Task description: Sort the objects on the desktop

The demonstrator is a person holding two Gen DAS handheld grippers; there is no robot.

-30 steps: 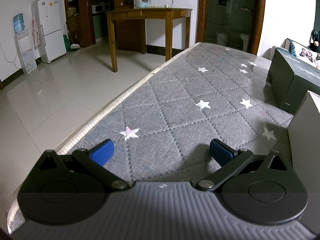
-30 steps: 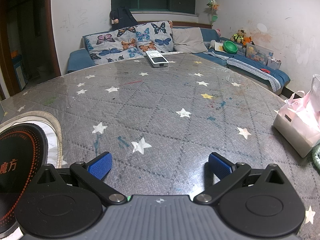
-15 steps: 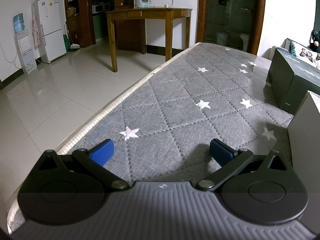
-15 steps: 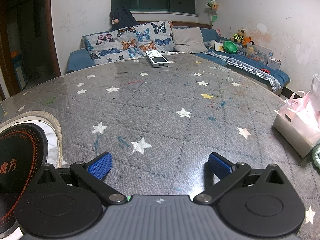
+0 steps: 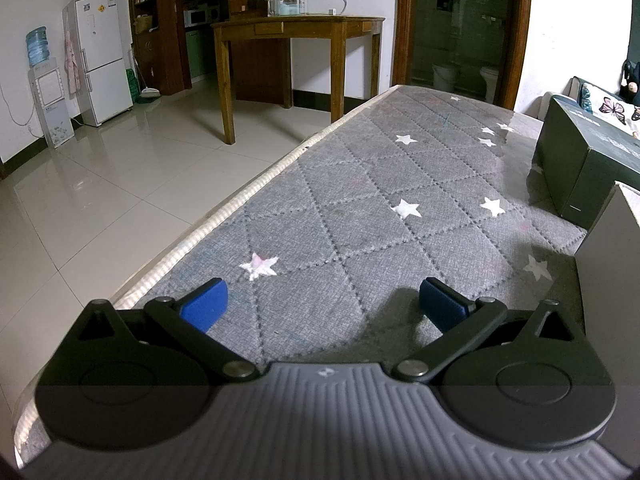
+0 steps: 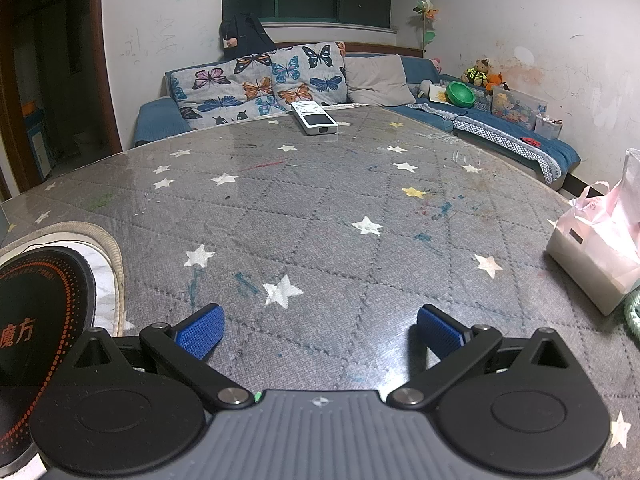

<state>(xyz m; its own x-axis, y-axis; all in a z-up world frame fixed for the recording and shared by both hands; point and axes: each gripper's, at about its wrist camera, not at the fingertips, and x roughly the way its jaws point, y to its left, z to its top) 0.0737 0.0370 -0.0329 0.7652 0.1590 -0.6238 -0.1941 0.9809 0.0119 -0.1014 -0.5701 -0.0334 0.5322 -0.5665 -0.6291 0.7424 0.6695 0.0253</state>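
Note:
My left gripper (image 5: pixel 322 306) is open and empty, low over the grey star-patterned table cover (image 5: pixel 360 208) near its left edge. A dark box (image 5: pixel 588 160) and a grey box (image 5: pixel 608 260) stand to its right. My right gripper (image 6: pixel 320 330) is open and empty over the same cover (image 6: pixel 320 208). A white remote (image 6: pixel 314 118) lies at the far edge. A pink-wrapped tissue pack (image 6: pixel 600 252) sits at the right. A black round disc with orange characters (image 6: pixel 36 312) lies on a pale round mat (image 6: pixel 108 256) at the left.
In the left wrist view the table edge (image 5: pixel 224 216) drops to a tiled floor; a wooden table (image 5: pixel 296 52) and a fridge (image 5: pixel 100 56) stand beyond. In the right wrist view a sofa with butterfly cushions (image 6: pixel 264 80) runs behind the table. A green ring edge (image 6: pixel 632 316) shows at far right.

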